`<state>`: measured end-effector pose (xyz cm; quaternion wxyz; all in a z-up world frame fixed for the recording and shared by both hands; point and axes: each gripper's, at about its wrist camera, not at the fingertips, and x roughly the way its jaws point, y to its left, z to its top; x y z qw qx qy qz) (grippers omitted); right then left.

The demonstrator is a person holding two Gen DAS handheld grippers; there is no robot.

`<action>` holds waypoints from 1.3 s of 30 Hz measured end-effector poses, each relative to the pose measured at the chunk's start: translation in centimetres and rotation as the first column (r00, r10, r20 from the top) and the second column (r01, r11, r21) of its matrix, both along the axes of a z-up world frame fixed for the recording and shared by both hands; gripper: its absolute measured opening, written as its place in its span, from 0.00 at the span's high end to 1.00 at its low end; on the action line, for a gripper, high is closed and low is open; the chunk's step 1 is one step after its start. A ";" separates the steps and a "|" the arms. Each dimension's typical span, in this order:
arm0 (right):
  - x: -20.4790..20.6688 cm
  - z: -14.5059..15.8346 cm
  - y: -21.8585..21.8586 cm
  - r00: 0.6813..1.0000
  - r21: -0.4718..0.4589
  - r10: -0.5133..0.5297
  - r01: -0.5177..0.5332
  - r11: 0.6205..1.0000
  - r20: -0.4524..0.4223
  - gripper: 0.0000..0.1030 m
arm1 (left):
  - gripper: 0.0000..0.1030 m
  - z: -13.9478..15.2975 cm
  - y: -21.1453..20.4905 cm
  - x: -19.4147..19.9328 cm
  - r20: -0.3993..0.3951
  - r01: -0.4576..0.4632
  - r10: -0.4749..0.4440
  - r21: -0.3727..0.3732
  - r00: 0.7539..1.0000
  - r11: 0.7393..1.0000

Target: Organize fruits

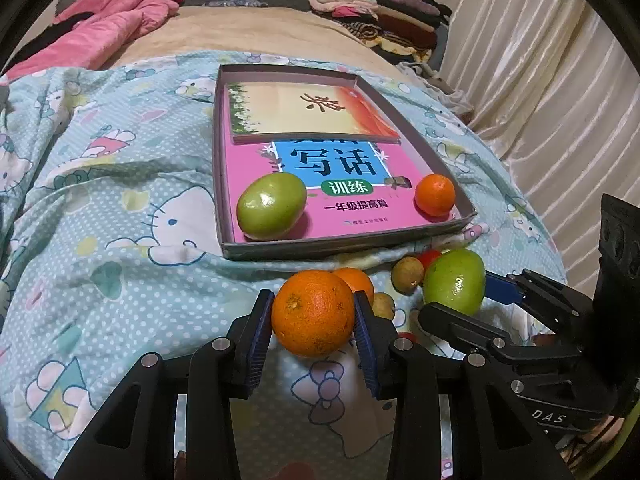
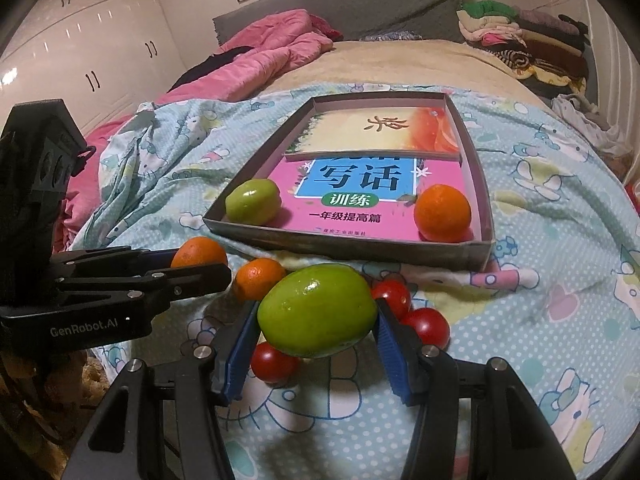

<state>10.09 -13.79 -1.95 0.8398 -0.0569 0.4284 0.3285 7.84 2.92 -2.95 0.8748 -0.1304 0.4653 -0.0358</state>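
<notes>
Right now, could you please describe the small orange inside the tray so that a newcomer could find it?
On the cartoon-print quilt lies a shallow grey tray holding books. The small orange sits in its near corner on the pink book, opposite the green fruit; it is the only orange fruit inside.

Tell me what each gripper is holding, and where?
Left gripper squeezes the big orange by its sides. Right gripper squeezes a green fruit by its sides.

Left gripper (image 1: 314,316) and right gripper (image 2: 316,314) — both clamped, angled downward.
</notes>
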 end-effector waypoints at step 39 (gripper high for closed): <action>0.2 2.3 -1.0 0.991 0.038 -0.027 0.022 0.999 0.132 0.46 | 0.61 1.8 -0.3 -0.5 0.072 -0.006 0.004 0.036 0.997 0.999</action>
